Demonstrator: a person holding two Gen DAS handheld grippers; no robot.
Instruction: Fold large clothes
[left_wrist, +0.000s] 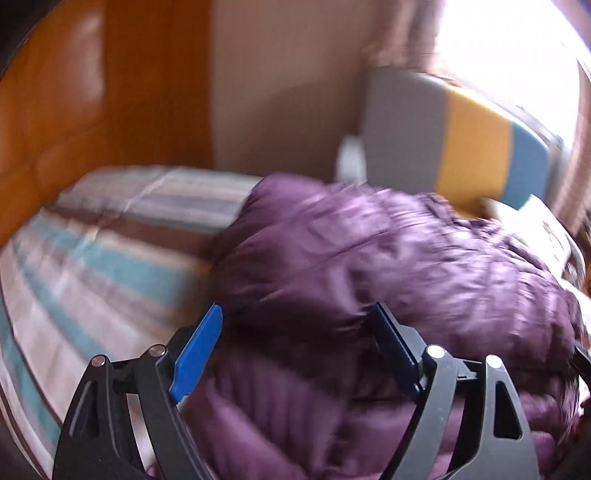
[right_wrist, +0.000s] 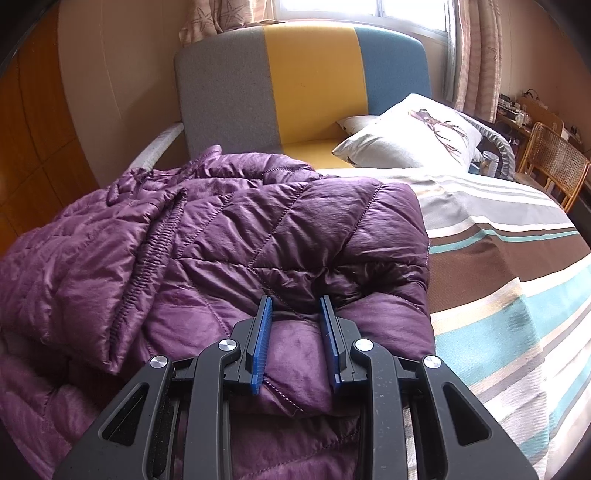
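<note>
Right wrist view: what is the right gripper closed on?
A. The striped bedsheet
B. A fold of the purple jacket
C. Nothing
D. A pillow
B: the right gripper has a bulge of the purple jacket pinched between its blue pads.

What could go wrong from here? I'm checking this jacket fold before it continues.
1. The right gripper pinches only a small puffy ridge of the slick purple jacket; it may slip out.
2. The left gripper is open over the jacket and holds nothing, so the folded layers may spring apart.
3. The jacket's edge lies close to the side of the striped bed, so a pull could drag it off.
</note>
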